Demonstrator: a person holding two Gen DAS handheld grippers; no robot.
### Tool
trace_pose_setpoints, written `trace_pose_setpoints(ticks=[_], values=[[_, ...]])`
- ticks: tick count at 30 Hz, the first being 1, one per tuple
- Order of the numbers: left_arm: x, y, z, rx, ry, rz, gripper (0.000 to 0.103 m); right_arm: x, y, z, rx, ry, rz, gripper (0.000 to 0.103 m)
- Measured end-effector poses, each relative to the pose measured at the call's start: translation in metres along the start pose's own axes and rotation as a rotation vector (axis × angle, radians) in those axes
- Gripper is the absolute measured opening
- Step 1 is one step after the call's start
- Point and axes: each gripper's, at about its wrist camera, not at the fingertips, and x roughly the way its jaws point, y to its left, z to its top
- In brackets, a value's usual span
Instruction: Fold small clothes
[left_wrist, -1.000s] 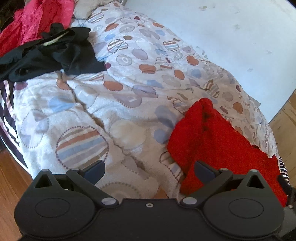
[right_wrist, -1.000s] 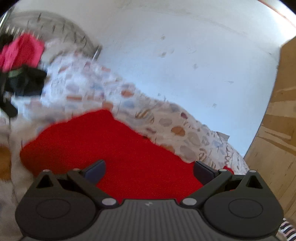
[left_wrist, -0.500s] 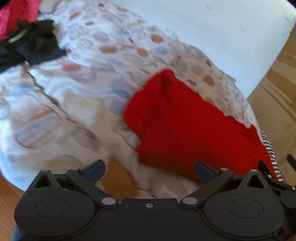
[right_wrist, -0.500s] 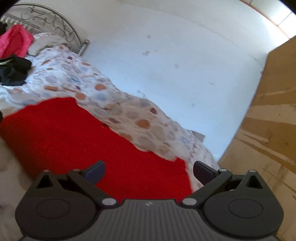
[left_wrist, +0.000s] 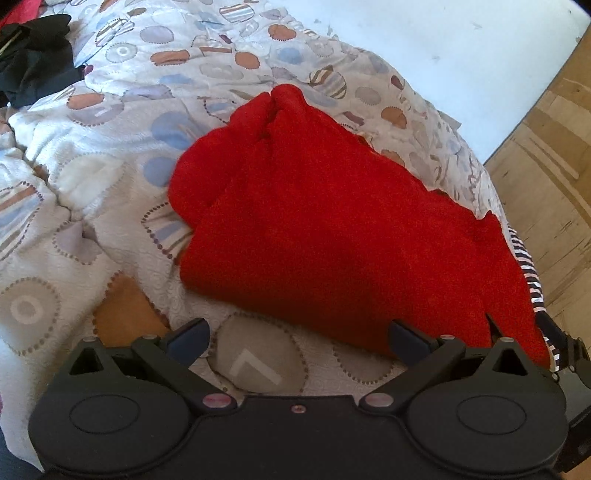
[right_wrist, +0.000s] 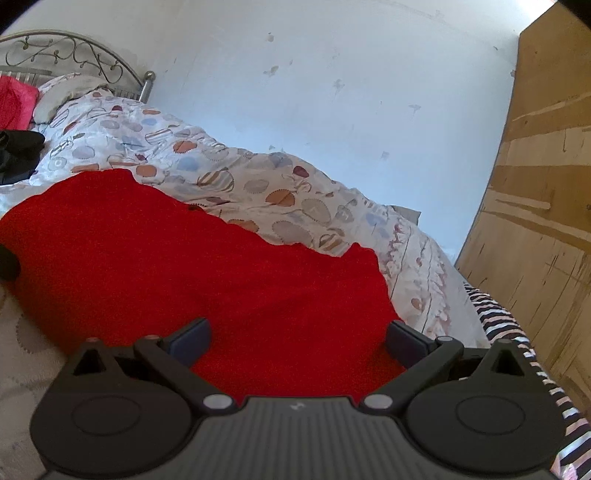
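1. The left gripper (left_wrist: 297, 338) is seen spread wide above a patterned quilt (left_wrist: 92, 177), nothing held between its blue-padded fingers (left_wrist: 188, 338).
2. A red knitted garment (left_wrist: 332, 229) is laid directly ahead of the left gripper, its near hem just beyond the fingertips and reaching the right-hand finger; the left-hand finger is set over bare quilt.
3. The garment is bunched into soft folds at its far end and along its left side, and spread flatter toward the right.
4. The right gripper (right_wrist: 297, 338) is likewise shown fully parted and empty, both fingers (right_wrist: 192, 336) placed over the red knitted garment (right_wrist: 184, 266), which fills the space between and ahead of them. Whether the fingers touch the cloth cannot be told.
5. Seen from the right gripper, the garment stretches away to the left, its far edge bordered by the patterned quilt (right_wrist: 258, 184).
6. A dark garment (left_wrist: 33, 59) is heaped far ahead and to the left of the left gripper, well apart from the red one; it is caught again at the far left of the right wrist view (right_wrist: 18, 155).
7. A striped sheet (right_wrist: 509, 325) is exposed at the bed's edge, to the right of the right gripper, with a wooden panel (right_wrist: 535, 203) beyond it.
8. A metal headboard (right_wrist: 74, 55) and a pink cloth (right_wrist: 14, 103) are glimpsed far off to the left, against a pale wall (right_wrist: 332, 92).
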Motion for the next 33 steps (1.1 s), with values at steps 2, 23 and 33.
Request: trace_pose_setpoints(ticks=[2, 23, 33], values=[[0.004, -0.003, 0.0, 0.007, 0.006, 0.006, 0.102, 0.001, -0.002, -0.002, 0.013, -0.001, 0.009, 0.103], [0.02, -0.002, 0.012, -0.14, 0.027, -0.135, 0.102, 0.004, -0.013, -0.008, 0.116, 0.013, 0.064, 0.103], [0.031, 0.011, 0.027, -0.315, -0.022, -0.135, 0.102, 0.003, -0.013, -0.01, 0.123, 0.009, 0.066, 0.103]])
